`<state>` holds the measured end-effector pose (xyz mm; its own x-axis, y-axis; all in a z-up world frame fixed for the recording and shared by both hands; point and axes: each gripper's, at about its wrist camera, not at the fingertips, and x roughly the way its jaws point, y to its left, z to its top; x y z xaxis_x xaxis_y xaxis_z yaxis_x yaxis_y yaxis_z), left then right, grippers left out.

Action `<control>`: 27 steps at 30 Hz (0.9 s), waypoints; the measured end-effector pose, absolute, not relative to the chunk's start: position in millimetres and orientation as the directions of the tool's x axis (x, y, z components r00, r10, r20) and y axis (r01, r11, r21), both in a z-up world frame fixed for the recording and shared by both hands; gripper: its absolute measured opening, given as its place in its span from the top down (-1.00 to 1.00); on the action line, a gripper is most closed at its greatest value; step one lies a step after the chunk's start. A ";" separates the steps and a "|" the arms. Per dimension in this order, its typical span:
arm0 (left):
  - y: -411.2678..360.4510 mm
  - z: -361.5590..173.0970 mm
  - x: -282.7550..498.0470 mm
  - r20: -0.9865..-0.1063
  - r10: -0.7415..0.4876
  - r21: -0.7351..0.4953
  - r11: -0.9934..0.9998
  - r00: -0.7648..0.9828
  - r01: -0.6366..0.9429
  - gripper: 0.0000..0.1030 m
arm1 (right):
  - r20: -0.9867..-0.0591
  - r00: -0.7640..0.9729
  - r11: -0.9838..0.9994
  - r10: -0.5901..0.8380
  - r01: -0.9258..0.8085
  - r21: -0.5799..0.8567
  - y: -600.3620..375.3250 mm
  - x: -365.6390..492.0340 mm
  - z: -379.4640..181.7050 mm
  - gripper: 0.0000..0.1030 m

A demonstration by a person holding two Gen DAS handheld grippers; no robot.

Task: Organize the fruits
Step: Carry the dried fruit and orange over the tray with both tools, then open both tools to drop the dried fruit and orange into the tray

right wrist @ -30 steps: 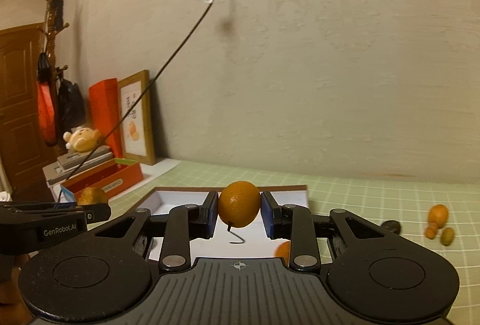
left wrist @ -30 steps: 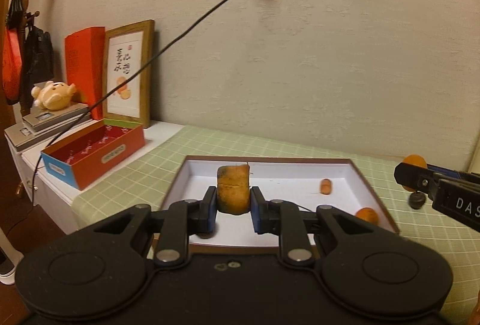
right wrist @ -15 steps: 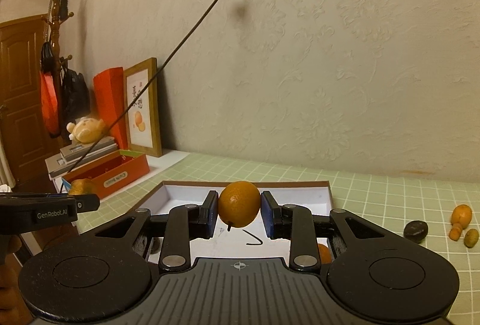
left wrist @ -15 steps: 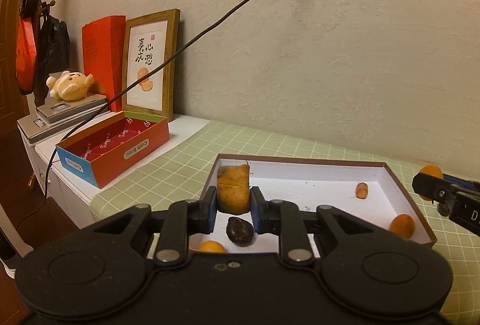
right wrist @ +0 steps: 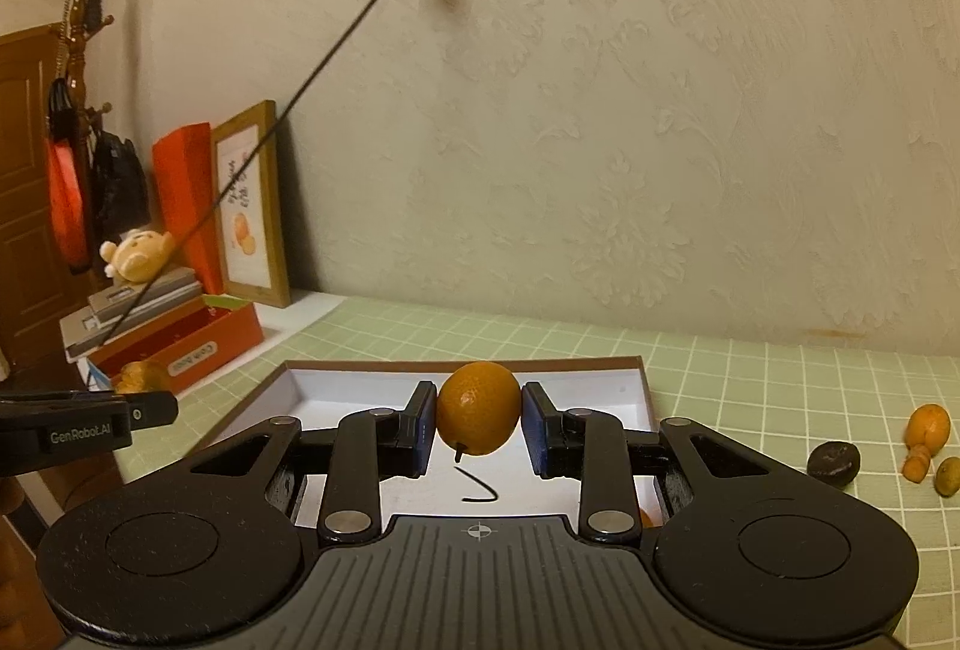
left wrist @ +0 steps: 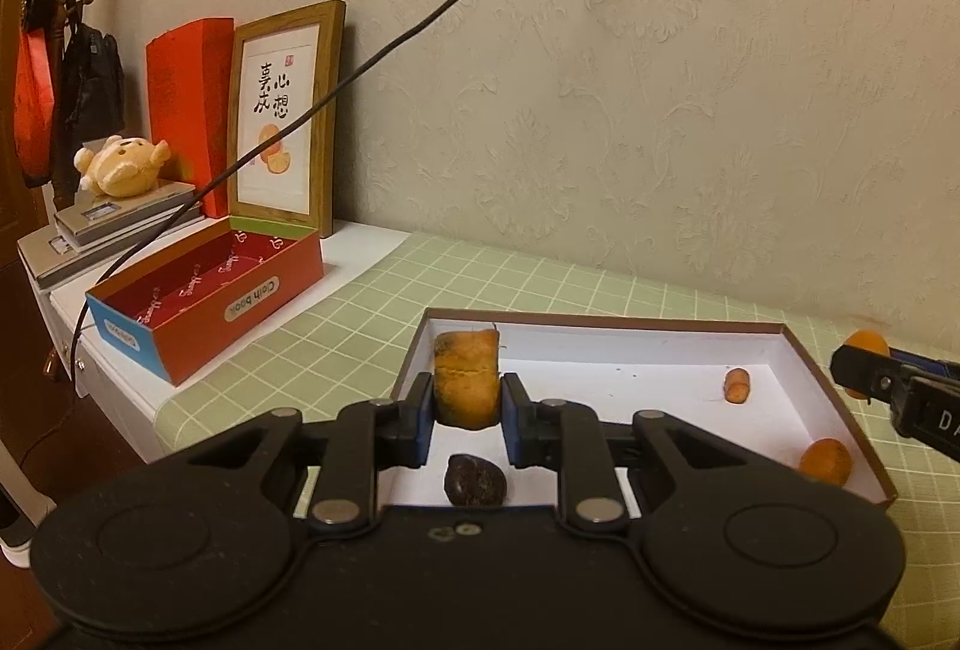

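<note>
The left wrist view alone looks into the white-lined tray (left wrist: 774,350), which lies on the green checked tablecloth (left wrist: 360,326). Inside it, a dark wrinkled fruit (left wrist: 474,479) sits by the near edge, a small orange piece (left wrist: 737,385) lies toward the far right corner, and a rounder orange piece (left wrist: 827,461) rests against the right wall.

The right wrist view alone shows the cloth to the right of the tray: another dark fruit (right wrist: 833,464), then a small heap of orange fruits (right wrist: 927,431) with a greenish one (right wrist: 948,476) just beside it, all well apart from the tray. It also shows a curved black mark (right wrist: 480,488) on the tray floor.

Left of the tray, an open red box (left wrist: 204,302) carries an oval label reading "Cloth book". Behind it, a framed print (left wrist: 282,116) bears brush characters above painted oranges. The other gripper's body reads "GenRobot.AI" in the right view; only "DA" shows in the left view.

The left gripper (left wrist: 467,410) points slightly downward over the tray's near left part, its pads clamped on a blocky orange-brown fruit piece (left wrist: 467,377) with a dark blemish. The right gripper (right wrist: 478,425) is aimed nearly level above the tray's near edge, closed on a round tangerine (right wrist: 478,407) whose stem hangs downward.
</note>
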<state>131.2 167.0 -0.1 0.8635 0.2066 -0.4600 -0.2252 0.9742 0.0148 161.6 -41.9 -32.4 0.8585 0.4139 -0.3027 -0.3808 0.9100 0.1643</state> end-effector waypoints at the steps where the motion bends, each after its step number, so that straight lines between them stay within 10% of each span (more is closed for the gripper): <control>1: 168.0 -1.1 134.5 -0.463 0.205 0.012 0.974 0.862 -0.225 0.75 | -0.307 0.859 0.912 0.410 -0.376 0.166 -42.6 164.6 -33.4 0.40; 18: 172.9 -18.2 171.7 -0.518 0.201 0.018 0.974 0.831 -0.225 0.71 | -0.384 0.851 0.932 0.359 -0.310 0.186 -47.8 212.6 -49.6 0.40; 20: 173.0 -19.8 177.3 -0.524 0.211 0.023 0.972 0.825 -0.234 0.36 | -0.389 0.854 0.938 0.345 -0.298 0.177 -46.3 214.7 -51.9 0.38; 21: 173.6 -20.6 181.2 -0.535 0.214 0.024 0.971 0.818 -0.238 -0.26 | -0.399 0.857 0.945 0.327 -0.285 0.162 -44.8 216.9 -52.7 0.32; 23: 174.7 -20.1 183.2 -0.521 0.257 0.032 0.959 0.814 -0.282 -0.85 | -0.394 0.858 0.943 0.330 -0.281 0.178 -45.9 219.0 -53.4 -0.54; 27: 176.4 -7.3 179.6 -0.491 0.251 -0.004 0.957 0.834 -0.291 -0.82 | -0.356 0.872 0.940 0.336 -0.288 0.180 -49.6 213.6 -48.5 -0.58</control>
<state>179.6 176.4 -7.3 0.8338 0.2514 -0.4915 -0.2911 0.9567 -0.0044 213.6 -49.6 -48.5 0.8719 0.3357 -0.3565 -0.2884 0.9404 0.1801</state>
